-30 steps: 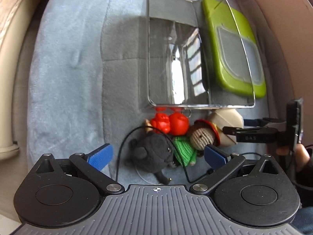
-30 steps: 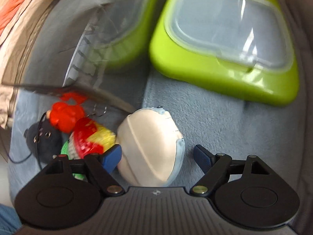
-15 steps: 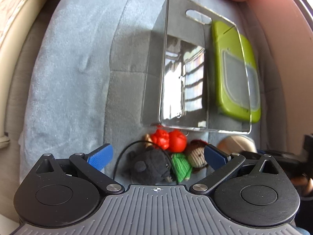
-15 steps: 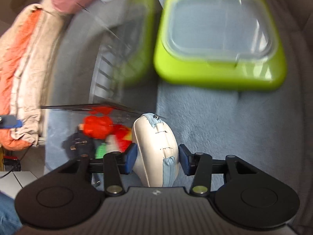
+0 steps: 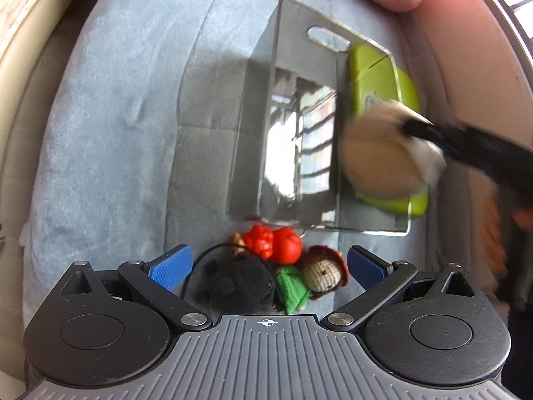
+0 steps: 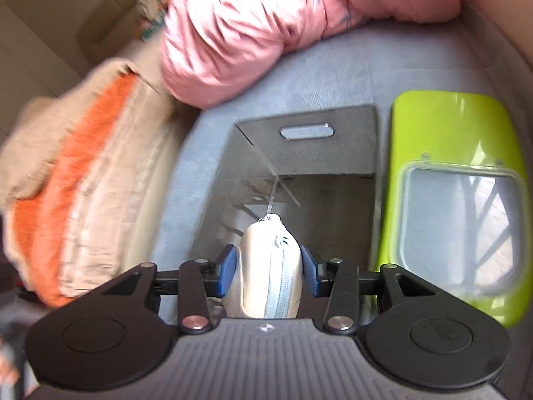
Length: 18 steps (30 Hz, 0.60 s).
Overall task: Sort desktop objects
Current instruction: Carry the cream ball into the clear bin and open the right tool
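Cream fabric bulged between the blue pads of the right gripper [image 6: 269,275], which was clamped on a small zippered pouch [image 6: 269,266] held edge-up in the air above the clear acrylic box [image 6: 313,166]. From the left wrist view the same pouch [image 5: 379,156] was smeared with motion blur at about two o'clock, so whether it hung over the box or over the lime-green lidded container [image 5: 383,76] beside it was hard to say. The left gripper [image 5: 266,263] stood wide apart and held nothing, poised over a huddle of crocheted toys on the grey-blue blanket [image 5: 116,133]: a dark plush mouse [image 5: 240,286], a green-bodied doll [image 5: 316,276] and a red figure [image 5: 273,241] at twelve o'clock, just short of the box's near wall. The grip looked narrow on a soft, rounded body, so a fast swing could squeeze the pouch out sideways. A release too far toward three o'clock would probably land it on the closed green lid rather than in the box.
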{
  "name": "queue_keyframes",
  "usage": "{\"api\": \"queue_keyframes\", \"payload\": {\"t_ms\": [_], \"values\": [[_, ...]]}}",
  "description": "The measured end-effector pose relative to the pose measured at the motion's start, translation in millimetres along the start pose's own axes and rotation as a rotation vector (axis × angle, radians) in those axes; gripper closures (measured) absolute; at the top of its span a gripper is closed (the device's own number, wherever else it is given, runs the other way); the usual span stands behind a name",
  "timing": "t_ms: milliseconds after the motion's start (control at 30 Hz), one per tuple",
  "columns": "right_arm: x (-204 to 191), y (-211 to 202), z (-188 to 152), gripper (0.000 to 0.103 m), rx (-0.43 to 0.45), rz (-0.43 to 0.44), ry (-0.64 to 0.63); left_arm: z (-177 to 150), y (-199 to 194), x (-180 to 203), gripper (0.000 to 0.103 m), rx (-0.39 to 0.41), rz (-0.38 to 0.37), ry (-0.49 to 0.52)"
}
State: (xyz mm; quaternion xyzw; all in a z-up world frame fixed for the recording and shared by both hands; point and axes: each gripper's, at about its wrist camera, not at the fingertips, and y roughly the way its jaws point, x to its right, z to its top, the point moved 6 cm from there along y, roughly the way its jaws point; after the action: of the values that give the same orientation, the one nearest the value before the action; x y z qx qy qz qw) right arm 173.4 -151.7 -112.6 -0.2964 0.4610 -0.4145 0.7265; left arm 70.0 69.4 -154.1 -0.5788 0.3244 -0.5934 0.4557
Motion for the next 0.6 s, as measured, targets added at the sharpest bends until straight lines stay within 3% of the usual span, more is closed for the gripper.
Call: {"api": "queue_keyframes", "payload": {"t_ms": [100,200,267,367,400,600], "values": [[-2,56,-5,0.058,-0.034,-0.062,-0.032,0,1,-7,0.0,-0.004,-0.003,-0.01],[-4,76,-15,0.055,-0.047,-0.077,-0.048,2,0,-11,0.0,0.004,-0.006,-0.017],[-6,75,-20,0.055,-0.044,-0.074,-0.056,3,1,-13,0.0,0.005,-0.006,-0.023],[-9,62,-19,0.039,-0.001,-0.083,-0.092,1,2,-11,0.0,-0.004,-0.008,-0.013],[-10,58,-19,0.039,0.015,-0.087,-0.107,0,3,-10,0.0,-0.007,-0.008,-0.009],[-13,8,-31,0.029,0.074,-0.009,-0.097,-4,11,4,0.0,-0.015,-0.006,0.051]]}}
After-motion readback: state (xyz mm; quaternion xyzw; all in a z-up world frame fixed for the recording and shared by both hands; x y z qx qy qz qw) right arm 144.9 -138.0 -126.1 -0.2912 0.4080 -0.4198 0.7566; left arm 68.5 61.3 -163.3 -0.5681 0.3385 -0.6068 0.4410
